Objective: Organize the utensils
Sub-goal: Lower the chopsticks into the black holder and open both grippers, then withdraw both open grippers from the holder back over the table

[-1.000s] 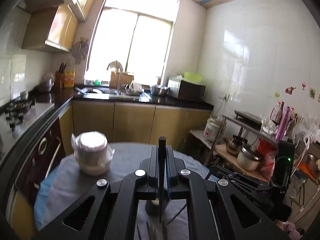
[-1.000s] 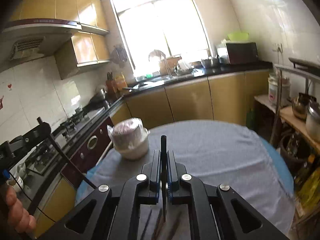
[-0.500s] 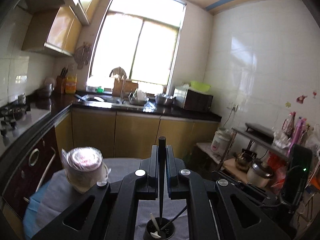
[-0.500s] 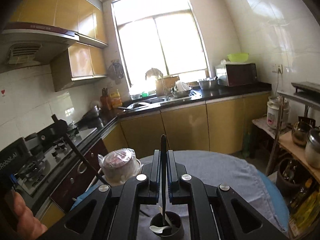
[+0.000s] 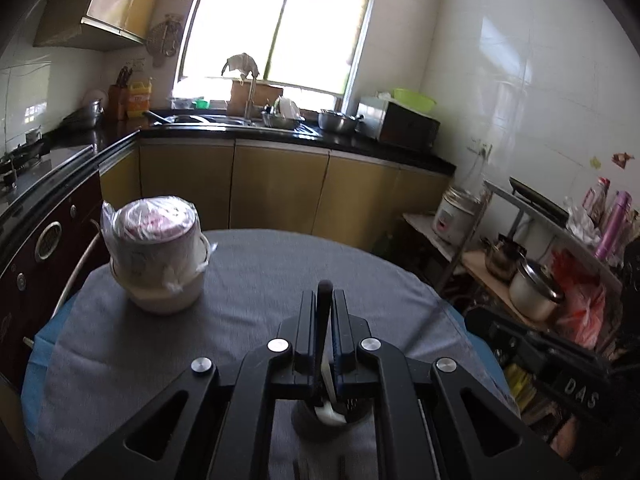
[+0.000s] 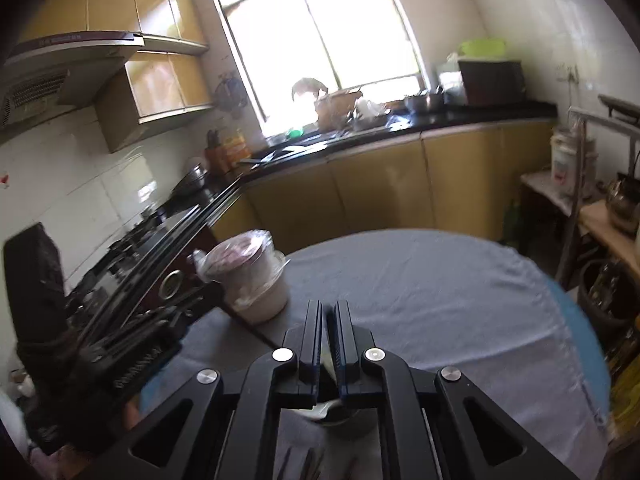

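Left wrist view: the left gripper [image 5: 325, 300] has its fingers pinched on a slim dark utensil handle [image 5: 324, 292], which stands upright between them, its long axis pointing down into the dark round holder cup [image 5: 308, 426] directly below on the grey-clothed counter [image 5: 260, 280]. A white spoon [image 5: 330, 416] already leans in that cup. The right gripper [image 6: 329, 312] looks nearly closed, a narrow slit between its fingers; I cannot make out anything held. It hovers over the same cup.
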Demonstrator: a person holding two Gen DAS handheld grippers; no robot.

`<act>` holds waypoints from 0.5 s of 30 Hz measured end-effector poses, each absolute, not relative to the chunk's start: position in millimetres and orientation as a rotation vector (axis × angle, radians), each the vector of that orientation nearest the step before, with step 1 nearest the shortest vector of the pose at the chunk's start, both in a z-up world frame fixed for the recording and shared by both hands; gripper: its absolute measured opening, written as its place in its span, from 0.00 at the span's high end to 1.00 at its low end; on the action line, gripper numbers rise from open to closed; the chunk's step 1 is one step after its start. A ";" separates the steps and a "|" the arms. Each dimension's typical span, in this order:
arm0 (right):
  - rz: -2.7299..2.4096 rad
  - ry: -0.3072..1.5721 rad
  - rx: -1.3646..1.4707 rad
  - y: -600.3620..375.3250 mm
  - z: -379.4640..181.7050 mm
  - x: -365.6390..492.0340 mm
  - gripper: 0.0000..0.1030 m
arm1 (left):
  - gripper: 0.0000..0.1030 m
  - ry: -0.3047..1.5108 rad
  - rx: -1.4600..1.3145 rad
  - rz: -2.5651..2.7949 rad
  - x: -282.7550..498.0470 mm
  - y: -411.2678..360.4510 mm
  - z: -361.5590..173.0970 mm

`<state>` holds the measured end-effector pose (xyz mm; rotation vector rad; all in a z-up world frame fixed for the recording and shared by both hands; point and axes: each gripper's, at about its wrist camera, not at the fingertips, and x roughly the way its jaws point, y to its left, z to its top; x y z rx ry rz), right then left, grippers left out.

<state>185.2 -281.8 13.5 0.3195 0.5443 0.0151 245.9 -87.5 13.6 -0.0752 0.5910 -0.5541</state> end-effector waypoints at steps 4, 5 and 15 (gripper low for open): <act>0.026 0.543 0.361 -289.1 10.6 158.4 0.83 | 0.58 0.578 -0.036 -0.545 212.0 -70.4 17.9; 0.026 0.537 0.368 -290.5 10.1 151.6 0.82 | 0.50 0.572 -0.017 -0.525 201.6 -66.3 17.7; 0.047 0.586 0.438 -282.0 -32.6 73.3 0.48 | 0.30 0.685 0.078 -0.308 106.5 -18.8 -19.9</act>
